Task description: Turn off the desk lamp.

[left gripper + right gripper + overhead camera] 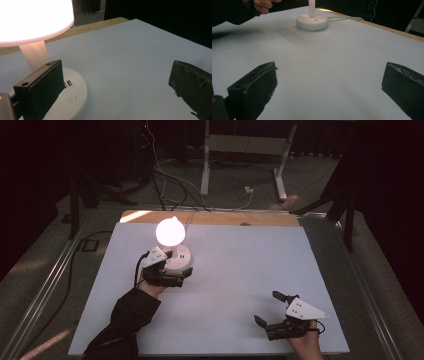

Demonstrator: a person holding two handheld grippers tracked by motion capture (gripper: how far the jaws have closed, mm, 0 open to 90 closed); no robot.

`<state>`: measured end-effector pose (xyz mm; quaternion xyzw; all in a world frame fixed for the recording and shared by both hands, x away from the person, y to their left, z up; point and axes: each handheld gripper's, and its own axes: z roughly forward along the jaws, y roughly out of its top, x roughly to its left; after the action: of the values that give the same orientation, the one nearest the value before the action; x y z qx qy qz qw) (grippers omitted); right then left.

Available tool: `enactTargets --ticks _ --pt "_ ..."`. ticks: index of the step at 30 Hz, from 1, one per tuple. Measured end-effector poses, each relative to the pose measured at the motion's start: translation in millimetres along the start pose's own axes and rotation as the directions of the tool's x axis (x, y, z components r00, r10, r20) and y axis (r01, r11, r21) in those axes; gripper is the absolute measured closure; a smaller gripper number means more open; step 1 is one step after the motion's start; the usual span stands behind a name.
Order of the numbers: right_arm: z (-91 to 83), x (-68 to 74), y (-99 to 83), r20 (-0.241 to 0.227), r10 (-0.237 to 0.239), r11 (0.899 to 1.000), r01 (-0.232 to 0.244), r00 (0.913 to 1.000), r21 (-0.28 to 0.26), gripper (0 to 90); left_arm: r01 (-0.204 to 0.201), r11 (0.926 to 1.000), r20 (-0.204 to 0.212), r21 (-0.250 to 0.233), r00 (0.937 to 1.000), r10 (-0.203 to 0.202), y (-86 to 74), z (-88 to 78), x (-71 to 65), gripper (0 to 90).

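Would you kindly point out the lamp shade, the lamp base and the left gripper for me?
Lamp shade [170, 231]: high view, centre of the glowing globe.
Lamp base [312, 22]: right gripper view, top of the white round disc.
Left gripper [186, 275]: high view, midway between its fingertips, beside the base.

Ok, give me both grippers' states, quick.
Left gripper: jaws open, holding nothing, one jaw over the lit lamp's base.
Right gripper: jaws open, holding nothing.
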<state>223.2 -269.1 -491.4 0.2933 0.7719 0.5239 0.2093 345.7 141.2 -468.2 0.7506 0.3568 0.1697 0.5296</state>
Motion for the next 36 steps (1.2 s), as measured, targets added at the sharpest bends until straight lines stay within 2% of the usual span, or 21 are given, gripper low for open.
enactTargets --ticks 1,4,6,7,8,10,11,18,23,27,32,36 --pt "0.1 -0.1 0.0 0.0 0.002 1.0 -0.002 1.0 0.0 0.0 0.003 1.0 -0.001 -0.001 1.0 -0.003 -0.3 1.4 1.3 3.6" --pt "-0.2 -0.1 -0.1 0.0 0.001 1.0 -0.001 1.0 0.0 0.0 -0.003 1.0 -0.022 -0.002 0.9997 0.003 -1.6 6.0 3.8 15.2" --pt "-0.1 -0.5 -0.2 -0.001 0.003 1.0 -0.003 1.0 -0.001 0.0 -0.002 1.0 -0.034 -0.006 0.9994 0.002 -2.8 8.3 5.5 17.0" --pt "0.0 -0.8 -0.4 -0.001 0.002 1.0 -0.002 1.0 0.0 0.0 0.0 1.0 -0.041 -0.006 0.9991 0.0 -3.4 9.6 6.3 23.8" --pt "0.0 -0.7 -0.4 -0.001 0.002 1.0 -0.002 1.0 0.001 0.0 -0.004 1.0 -0.065 -0.003 0.9979 0.003 -4.5 11.7 8.0 26.6" --pt "-0.2 -0.7 -0.3 -0.001 0.003 1.0 -0.003 1.0 -0.001 0.0 -0.003 1.0 -0.07 -0.002 0.9975 0.003 -5.2 12.4 9.0 35.6" --pt "-0.2 -0.7 -0.2 -0.001 0.003 1.0 -0.003 1.0 -0.001 0.0 -0.004 1.0 -0.09 0.004 0.9959 0.004 -6.4 13.5 10.9 38.4" --pt "0.3 -0.7 -0.5 -0.004 0.003 1.0 -0.003 1.0 0.002 0.0 0.012 0.9999 -0.114 0.008 0.9934 -0.011 -8.9 15.6 20.6 63.5" --pt "0.7 -0.6 -0.7 -0.005 0.002 1.0 -0.002 1.0 0.004 0.0 0.026 0.9996 -0.126 0.008 0.9918 -0.024 -9.5 16.2 26.9 77.3" --pt "1.1 -0.5 -0.7 -0.007 0.002 1.0 -0.002 1.0 0.006 0.0 0.011 0.9998 -0.13 0.019 0.9915 -0.008 -10.4 18.1 30.8 83.6" --pt "1.2 -0.3 -0.7 -0.009 0.001 1.0 -0.001 1.0 0.007 0.0 0.031 0.998 -0.132 0.056 0.9909 -0.023 -14.1 21.8 36.9 90.0" --pt "1.3 -0.4 -0.8 -0.009 0.0 1.0 0.001 1.0 0.008 0.0 0.038 0.9973 -0.127 0.063 0.9915 -0.03 -16.7 23.6 38.8 90.0"
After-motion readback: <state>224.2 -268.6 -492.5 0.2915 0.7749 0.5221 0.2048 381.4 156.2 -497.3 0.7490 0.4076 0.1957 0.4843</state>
